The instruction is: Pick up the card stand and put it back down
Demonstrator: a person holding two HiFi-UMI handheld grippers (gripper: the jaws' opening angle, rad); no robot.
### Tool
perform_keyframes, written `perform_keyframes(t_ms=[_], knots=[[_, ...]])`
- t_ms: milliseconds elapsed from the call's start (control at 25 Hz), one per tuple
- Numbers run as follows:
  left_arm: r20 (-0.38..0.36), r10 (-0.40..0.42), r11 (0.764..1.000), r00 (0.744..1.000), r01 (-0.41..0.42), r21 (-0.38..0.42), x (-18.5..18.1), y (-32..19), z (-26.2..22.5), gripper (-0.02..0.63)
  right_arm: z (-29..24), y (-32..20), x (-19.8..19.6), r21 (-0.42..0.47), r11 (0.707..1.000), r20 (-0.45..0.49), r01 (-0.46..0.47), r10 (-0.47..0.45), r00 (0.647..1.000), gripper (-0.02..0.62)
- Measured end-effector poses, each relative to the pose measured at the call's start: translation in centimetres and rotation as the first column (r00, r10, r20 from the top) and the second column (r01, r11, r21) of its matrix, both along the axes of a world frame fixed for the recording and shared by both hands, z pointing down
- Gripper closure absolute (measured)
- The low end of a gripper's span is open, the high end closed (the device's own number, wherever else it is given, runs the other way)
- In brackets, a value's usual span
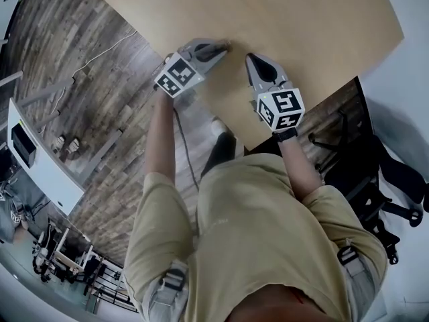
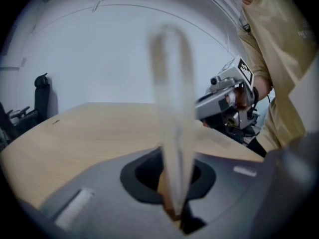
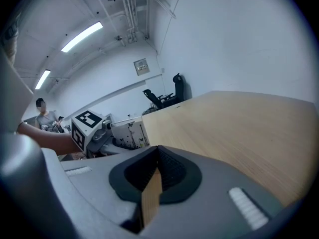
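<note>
The card stand [image 2: 172,108] is a clear upright sheet, blurred and seen edge-on, pinched between the jaws of my left gripper [image 2: 173,183]. From the right gripper view the card stand [image 3: 125,134] shows a printed card and stands at the table's near edge, at the tip of the left gripper [image 3: 110,139]. In the head view the left gripper [image 1: 223,46] and right gripper [image 1: 249,59] point at the wooden table [image 1: 301,19] side by side. My right gripper [image 3: 157,158] is shut with nothing in it, a hand's width from the stand.
A black office chair [image 1: 375,173] stands right of the person. A white desk [image 1: 40,166] and a cable [image 1: 100,56] lie on the wood floor at left. More chairs [image 3: 164,96] stand beyond the table's far end, and a seated person [image 3: 42,116] is far off.
</note>
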State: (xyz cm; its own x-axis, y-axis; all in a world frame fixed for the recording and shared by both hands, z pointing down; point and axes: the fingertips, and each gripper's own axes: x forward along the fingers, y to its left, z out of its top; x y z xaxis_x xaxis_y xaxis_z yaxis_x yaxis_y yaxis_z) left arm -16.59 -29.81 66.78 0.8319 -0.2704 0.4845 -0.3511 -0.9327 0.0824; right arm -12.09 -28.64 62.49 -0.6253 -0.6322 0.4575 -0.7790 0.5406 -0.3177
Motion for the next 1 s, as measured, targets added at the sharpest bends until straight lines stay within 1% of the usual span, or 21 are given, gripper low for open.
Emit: perform_keyframes(t_ms=[200, 360, 480, 600, 760, 840, 1000], knots=[[-0.013, -0.041, 0.999, 0.999, 0.042, 0.026, 0.0, 1.6, -3.5, 0.579, -2.2, 1.1, 1.3, 0.027, 0.997, 0.008, -0.073, 0.073, 0.997, 0.592], [0.002, -0.101, 0.994, 0.995, 0.101, 0.048, -0.3, 3.3, -6.6, 0.58, -5.5, 2.6, 1.2, 0.083, 0.994, 0.025, -0.076, 0.074, 0.997, 0.592], [-0.015, -0.18, 0.982, 0.984, 0.181, 0.046, -0.7, 4.6, -9.5, 0.58, -8.1, 4.1, 1.0, 0.126, 0.989, 0.037, -0.074, 0.07, 0.997, 0.592], [-0.045, -0.269, 0.961, 0.962, 0.271, 0.054, -1.6, 5.6, -12.5, 0.58, -10.4, 5.5, 0.9, 0.17, 0.983, 0.049, -0.072, 0.064, 0.997, 0.592], [-0.069, -0.372, 0.923, 0.926, 0.377, 0.083, -2.9, 7.4, -15.8, 0.58, -12.6, 8.2, 0.9, 0.215, 0.975, 0.052, -0.057, 0.047, 0.998, 0.592], [-0.078, -0.418, 0.901, 0.905, 0.424, 0.095, -3.4, 8.6, -17.2, 0.58, -13.3, 9.6, 0.9, 0.224, 0.973, 0.058, -0.054, 0.042, 0.997, 0.592], [-0.082, -0.511, 0.846, 0.856, 0.518, 0.127, -4.1, 10.6, -19.5, 0.58, -15.9, 11.6, 0.9, 0.241, 0.968, 0.115, -0.07, 0.043, 0.992, 0.592]])
